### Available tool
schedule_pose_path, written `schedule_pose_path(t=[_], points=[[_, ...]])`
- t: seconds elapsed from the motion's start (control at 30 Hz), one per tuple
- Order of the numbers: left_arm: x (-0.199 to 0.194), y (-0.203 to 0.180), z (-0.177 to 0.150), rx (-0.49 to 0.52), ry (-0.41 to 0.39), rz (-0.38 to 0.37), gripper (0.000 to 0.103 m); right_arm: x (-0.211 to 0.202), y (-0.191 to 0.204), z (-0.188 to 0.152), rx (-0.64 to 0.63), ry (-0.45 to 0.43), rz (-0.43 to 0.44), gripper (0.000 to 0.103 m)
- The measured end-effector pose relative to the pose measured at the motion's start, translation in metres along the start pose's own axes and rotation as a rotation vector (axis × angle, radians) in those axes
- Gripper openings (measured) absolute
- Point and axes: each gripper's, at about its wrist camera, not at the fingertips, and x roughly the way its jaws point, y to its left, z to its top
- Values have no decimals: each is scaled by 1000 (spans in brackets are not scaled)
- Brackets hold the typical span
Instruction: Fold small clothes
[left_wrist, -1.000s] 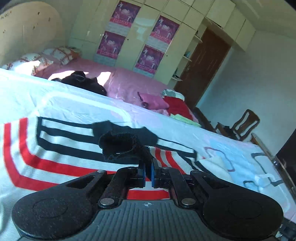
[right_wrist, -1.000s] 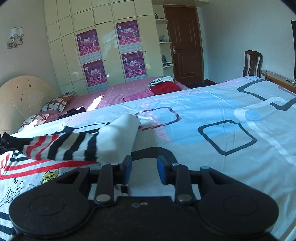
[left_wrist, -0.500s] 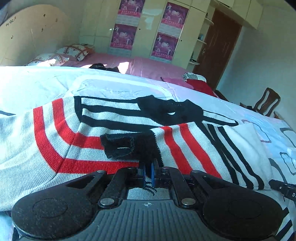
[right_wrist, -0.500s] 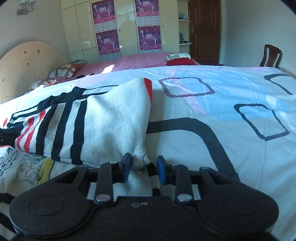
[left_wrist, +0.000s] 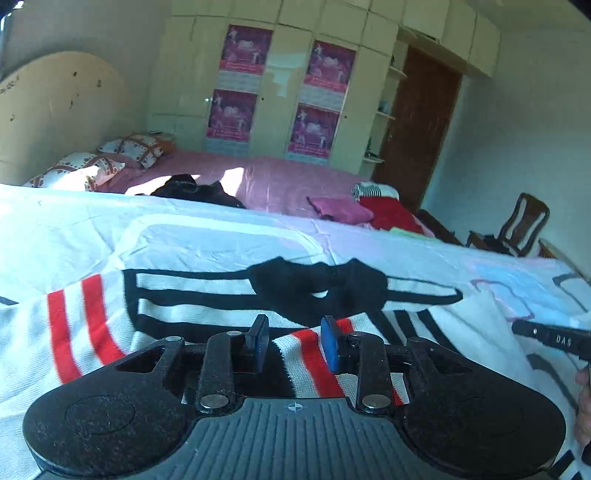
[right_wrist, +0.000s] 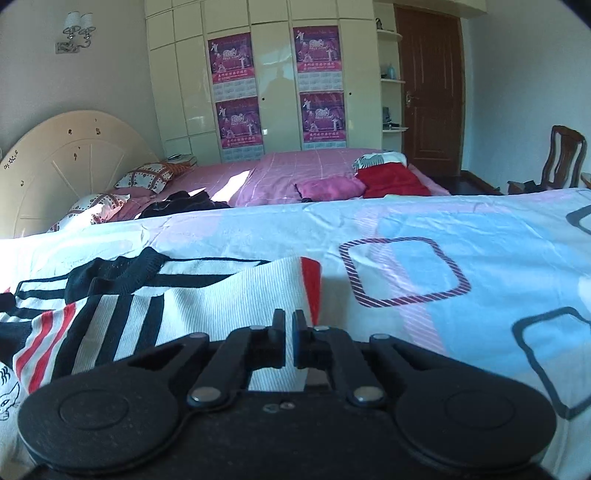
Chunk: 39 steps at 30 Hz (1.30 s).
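A small white knit sweater (left_wrist: 207, 306) with red and black stripes and a black collar (left_wrist: 317, 288) lies on the bed. One sleeve is folded across its body. My left gripper (left_wrist: 295, 343) is open and empty, low over the folded sleeve's red stripes. In the right wrist view the sweater (right_wrist: 236, 291) lies at the left, its folded edge toward me. My right gripper (right_wrist: 288, 339) has its jaws nearly together over the sweater's near right edge; I cannot tell whether cloth is between them.
The bedsheet (right_wrist: 443, 236) is white with blue, pink and outlined squares. A pink bed (right_wrist: 303, 173) behind holds pillows, black, pink and red clothes. A wooden chair (right_wrist: 561, 162) stands at the right, a wardrobe and a brown door behind.
My left gripper has opened and let go of the sleeve cuff, which now lies on the sweater. My right gripper has closed from open and sits at the sweater's edge.
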Motion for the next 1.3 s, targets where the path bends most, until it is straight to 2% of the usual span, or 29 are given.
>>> schedule_pose_path(t=[0.07, 0.1, 0.17, 0.27, 0.4, 0.53, 0.57, 0.6, 0.67, 0.7, 0.77, 0.8, 0.83, 0.9, 1.0, 1.07, 1.13, 1.23, 1.3], points=[[26, -3, -7, 38, 84, 40, 31, 26, -2, 5, -13, 49, -28, 5], [31, -3, -13, 65, 76, 61, 31, 38, -5, 8, -12, 68, -46, 0], [29, -4, -16, 78, 65, 66, 31, 53, -15, 16, 12, 62, -60, 0], [26, -9, -12, 99, 84, 85, 31, 62, -18, 25, -2, 82, -62, 5], [8, -7, -20, 70, 82, 101, 31, 20, -16, 11, -20, 86, -37, 15], [-23, -8, -37, 45, 38, 150, 31, -48, -4, -34, -32, 87, -11, 18], [-23, -10, -43, 63, 67, 165, 31, -55, 2, -45, -59, 100, -8, 17], [-24, -14, -49, 96, 56, 181, 32, -61, 9, -59, -105, 94, -24, 15], [-25, -17, -48, 117, 56, 200, 32, -67, 18, -62, -129, 72, -64, 16], [-30, -14, -43, 89, 67, 193, 34, -70, 21, -56, -120, 76, -88, 16], [-46, -3, -39, 33, 39, 173, 54, -80, 25, -46, -87, 37, -97, 22], [-56, 3, -41, 13, 18, 182, 72, -85, 28, -42, -78, 22, -89, 25], [-70, 12, -44, -19, -3, 192, 75, -90, 34, -39, -86, 17, -81, 25], [-96, 39, -53, -103, -26, 204, 74, -96, 46, -37, -114, 12, -71, 26], [-137, 101, -74, -279, -70, 275, 74, -101, 56, -39, -65, 33, -59, 28], [-165, 152, -91, -423, -117, 346, 68, -105, 60, -43, -33, 36, -72, 28], [-191, 203, -108, -575, -150, 422, 54, -107, 64, -47, -16, 42, -90, 28], [-226, 270, -134, -784, -195, 517, 54, -109, 71, -52, -14, 56, -102, 28], [-241, 304, -149, -887, -242, 533, 54, -110, 77, -52, -25, 60, -111, 28]])
